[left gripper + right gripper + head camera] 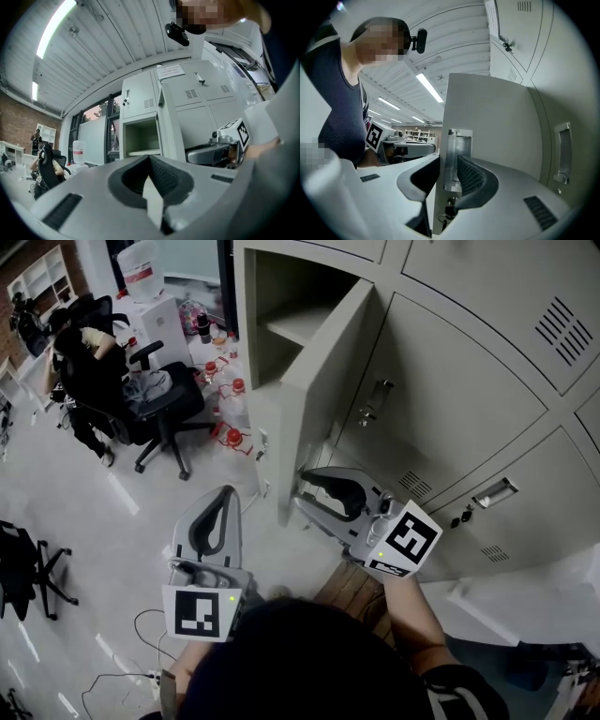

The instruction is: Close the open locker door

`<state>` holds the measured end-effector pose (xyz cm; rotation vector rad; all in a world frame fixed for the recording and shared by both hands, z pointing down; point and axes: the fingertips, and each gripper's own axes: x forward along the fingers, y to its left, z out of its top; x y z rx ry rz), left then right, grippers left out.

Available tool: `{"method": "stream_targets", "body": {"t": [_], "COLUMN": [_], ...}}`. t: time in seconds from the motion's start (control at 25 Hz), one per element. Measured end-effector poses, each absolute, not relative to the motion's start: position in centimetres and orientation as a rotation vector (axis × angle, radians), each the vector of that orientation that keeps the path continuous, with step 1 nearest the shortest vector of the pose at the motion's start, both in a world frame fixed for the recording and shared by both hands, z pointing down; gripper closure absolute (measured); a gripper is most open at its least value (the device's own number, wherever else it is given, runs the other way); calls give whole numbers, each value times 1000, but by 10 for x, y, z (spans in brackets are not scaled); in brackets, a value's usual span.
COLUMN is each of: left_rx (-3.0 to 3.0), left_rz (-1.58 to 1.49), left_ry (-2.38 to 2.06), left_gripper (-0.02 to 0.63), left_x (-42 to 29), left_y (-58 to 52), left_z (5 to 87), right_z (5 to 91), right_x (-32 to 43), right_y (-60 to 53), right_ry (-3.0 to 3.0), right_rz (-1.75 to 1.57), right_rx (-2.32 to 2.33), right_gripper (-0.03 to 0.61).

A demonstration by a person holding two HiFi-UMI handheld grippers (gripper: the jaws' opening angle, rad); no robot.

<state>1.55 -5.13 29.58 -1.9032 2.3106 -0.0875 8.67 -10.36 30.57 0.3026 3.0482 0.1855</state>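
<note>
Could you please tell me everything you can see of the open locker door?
The locker door is a plain pale grey-beige panel, seemingly painted sheet metal, swung well out from its compartment, which holds a shelf. A bare metal latch fitting sits at its free edge. The right claw is shut on that edge at the fitting; nothing else visibly touches it.

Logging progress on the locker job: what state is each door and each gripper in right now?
locker door: open, swung out from its compartment.
neighbouring doors: closed.
right gripper: shut on the locker door's free edge, at the latch.
left gripper: shut, empty, held away from the lockers.
</note>
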Motion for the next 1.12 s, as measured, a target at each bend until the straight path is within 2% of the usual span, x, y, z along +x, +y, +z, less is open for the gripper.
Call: {"method": "stream_targets", "body": {"t": [0.32,0.6,1.12], "left_rx": [-1879,-1851,-1839], "left_rz": [-78,-100,-91], "left_ry": [2337,2379,2403], "left_gripper": [612,612,612], "left_x": [8,-3,-20], "left_y": [-46,-40,-46], "left_z": [296,300,302], "right_z": [305,304,303], "right_x": [64,48,9], "right_y": [-101,-105,-108], "right_ry": [3042,3023,3043], "right_rz": [178,126,146], "right_rx": [379,378,332], "right_gripper": [471,514,529]}}
